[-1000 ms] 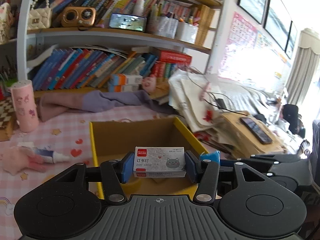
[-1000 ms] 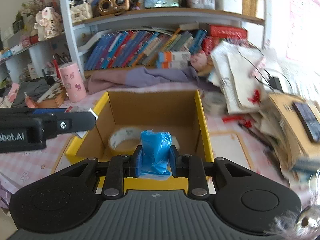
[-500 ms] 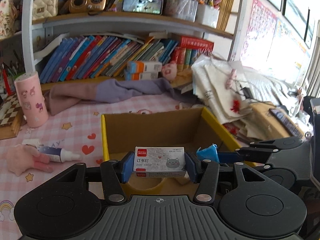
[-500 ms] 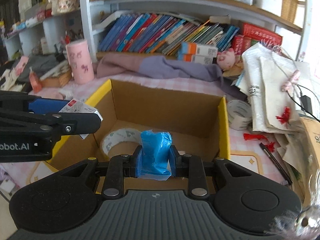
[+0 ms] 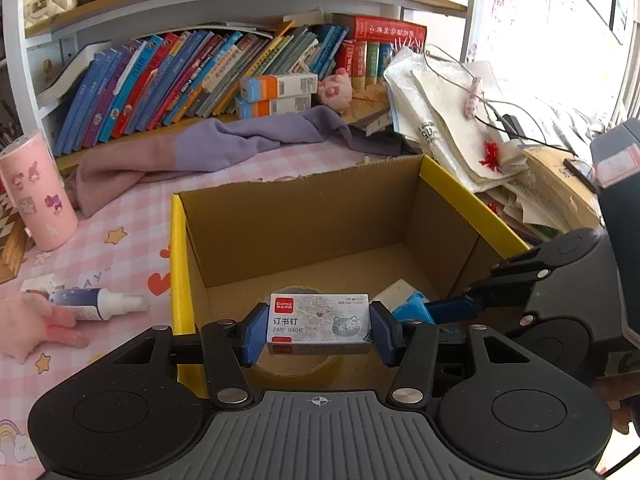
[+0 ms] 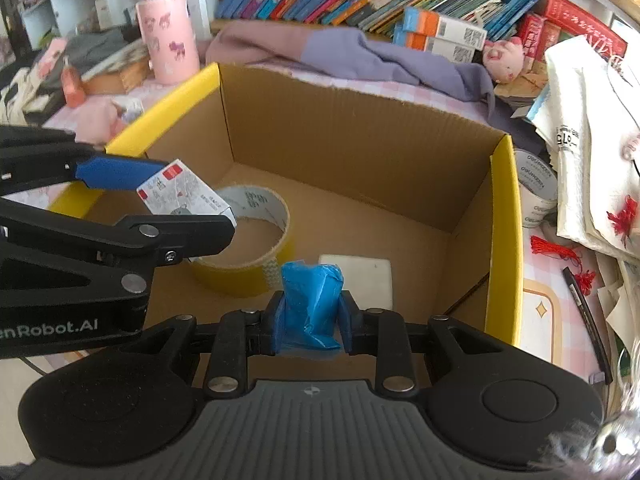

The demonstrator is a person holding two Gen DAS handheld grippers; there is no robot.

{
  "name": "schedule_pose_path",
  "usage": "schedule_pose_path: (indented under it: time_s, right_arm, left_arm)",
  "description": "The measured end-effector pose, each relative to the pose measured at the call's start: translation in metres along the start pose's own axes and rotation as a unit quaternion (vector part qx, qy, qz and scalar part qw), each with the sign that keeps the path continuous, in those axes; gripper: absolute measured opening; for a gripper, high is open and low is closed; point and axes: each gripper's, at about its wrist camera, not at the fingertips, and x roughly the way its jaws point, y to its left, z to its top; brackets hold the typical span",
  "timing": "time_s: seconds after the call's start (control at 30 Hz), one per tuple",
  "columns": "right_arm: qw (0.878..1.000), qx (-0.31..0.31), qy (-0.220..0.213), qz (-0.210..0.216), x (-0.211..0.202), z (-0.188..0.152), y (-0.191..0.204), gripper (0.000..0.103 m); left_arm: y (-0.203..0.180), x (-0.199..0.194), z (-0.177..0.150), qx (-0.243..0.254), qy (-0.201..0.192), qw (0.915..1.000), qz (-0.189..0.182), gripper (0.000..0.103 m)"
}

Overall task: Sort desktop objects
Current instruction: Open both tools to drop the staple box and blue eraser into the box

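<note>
My left gripper (image 5: 318, 330) is shut on a small white staple box (image 5: 318, 324) and holds it over the near left part of the open cardboard box (image 5: 304, 216) with yellow rims. My right gripper (image 6: 312, 314) is shut on a crumpled blue plastic roll (image 6: 312, 304) and holds it over the box's near side. The staple box also shows in the right wrist view (image 6: 184, 194), and the blue roll in the left wrist view (image 5: 412, 308). Inside the box lie a yellow tape roll (image 6: 244, 248) and a flat white pad (image 6: 360, 280).
A pink cup (image 5: 34, 192), a small spray bottle (image 5: 92, 306) and a pink plush (image 5: 44, 326) lie left of the box. A purple cloth (image 5: 224, 148) lies behind it. Papers and cables (image 5: 472, 120) pile up on the right. A white tape roll (image 6: 536, 188) stands right of the box.
Both grippers have moved forward and down over the cardboard box, which now looks closer and larger. Each still holds its object.
</note>
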Motion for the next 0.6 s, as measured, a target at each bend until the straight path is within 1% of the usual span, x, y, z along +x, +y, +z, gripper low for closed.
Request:
schedule_pose_path:
  time_s: [0.1, 0.2, 0.33, 0.37, 0.4, 0.43, 0.47, 0.53, 0.6]
  right_arm:
    - [1.000, -0.002, 0.009, 0.003, 0.003, 0.000, -0.001, 0.025]
    - [1.000, -0.011, 0.013, 0.004, 0.004, 0.000, 0.001, 0.025]
    - [1.000, -0.013, 0.016, 0.003, 0.003, -0.001, 0.001, 0.025]
    - [1.000, -0.013, 0.014, 0.001, 0.002, -0.001, 0.002, 0.028]
    - [1.000, -0.014, 0.013, 0.000, 0.002, 0.000, 0.002, 0.036]
    - [1.000, -0.015, 0.010, 0.000, 0.001, 0.000, 0.003, 0.039]
    - [1.000, -0.016, 0.009, 0.000, 0.001, 0.000, 0.003, 0.043]
    - [1.000, -0.014, 0.008, -0.002, 0.000, 0.000, 0.003, 0.043]
    - [1.000, -0.011, 0.006, -0.003, -0.001, 0.000, 0.002, 0.046]
  left_arm:
    - [0.001, 0.005, -0.001, -0.004, 0.008, 1.0000, 0.000, 0.053]
    - [-0.001, 0.007, -0.001, 0.003, 0.009, 0.9999, 0.006, 0.053]
    - [0.000, 0.006, -0.002, -0.003, 0.006, 1.0000, 0.006, 0.057]
    - [0.001, 0.004, -0.002, -0.005, 0.003, 1.0000, 0.005, 0.058]
    - [0.002, 0.002, -0.002, -0.008, -0.002, 0.9999, 0.006, 0.064]
    - [0.002, 0.000, -0.002, -0.010, -0.007, 0.9999, 0.006, 0.068]
    - [0.002, -0.002, -0.001, -0.011, -0.012, 0.9999, 0.005, 0.069]
    - [0.002, -0.007, -0.001, -0.011, -0.020, 0.9997, 0.005, 0.074]
    - [0.001, -0.012, -0.001, -0.012, -0.028, 0.9995, 0.008, 0.075]
